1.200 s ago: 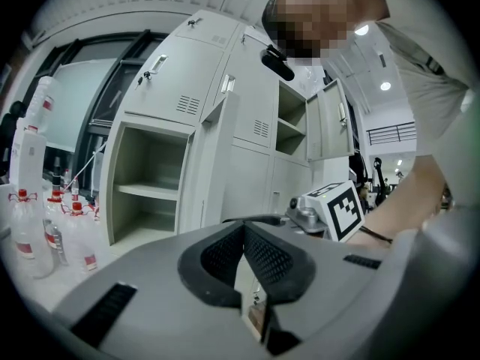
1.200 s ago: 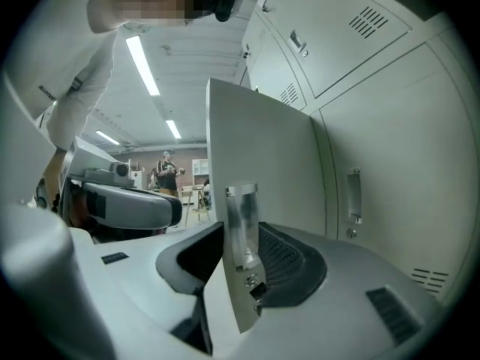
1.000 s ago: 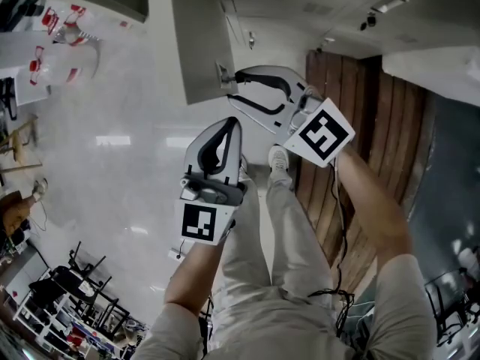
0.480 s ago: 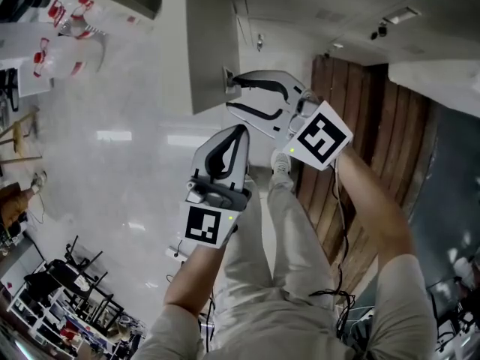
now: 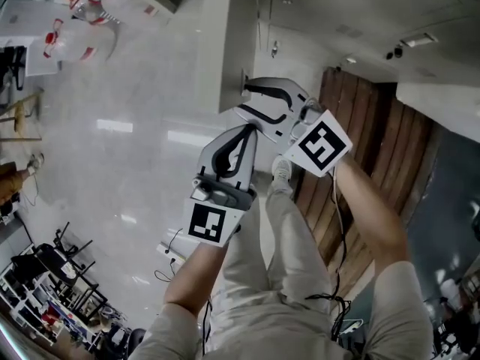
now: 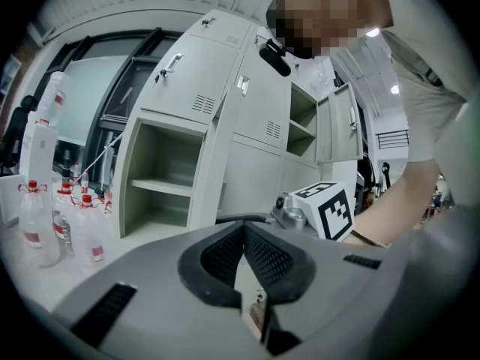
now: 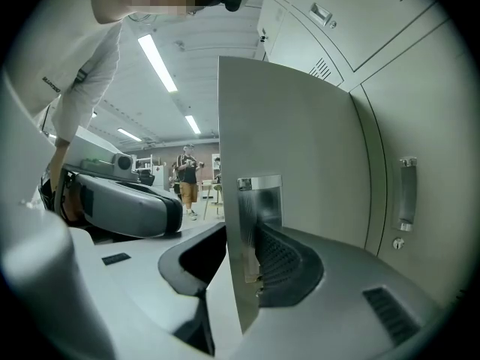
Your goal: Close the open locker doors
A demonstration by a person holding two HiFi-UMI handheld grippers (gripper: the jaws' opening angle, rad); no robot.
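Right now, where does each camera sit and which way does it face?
Head view: on the person's head, facing steeply down at forearms, legs, the left tool, and the right tool at a locker door.
Left gripper view: on the left tool, along its shut jaws toward an open locker; an arm shows.
Right gripper view: on the right tool, along jaws closing around the door's edge; a sleeve shows.
Shared: head and right gripper views both show that door.

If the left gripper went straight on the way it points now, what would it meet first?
Probably the right gripper, whose jaws are closing astride the edge of the open locker door; its lower jaw lies ahead of the shut left gripper. Depth is unclear, so it might miss.
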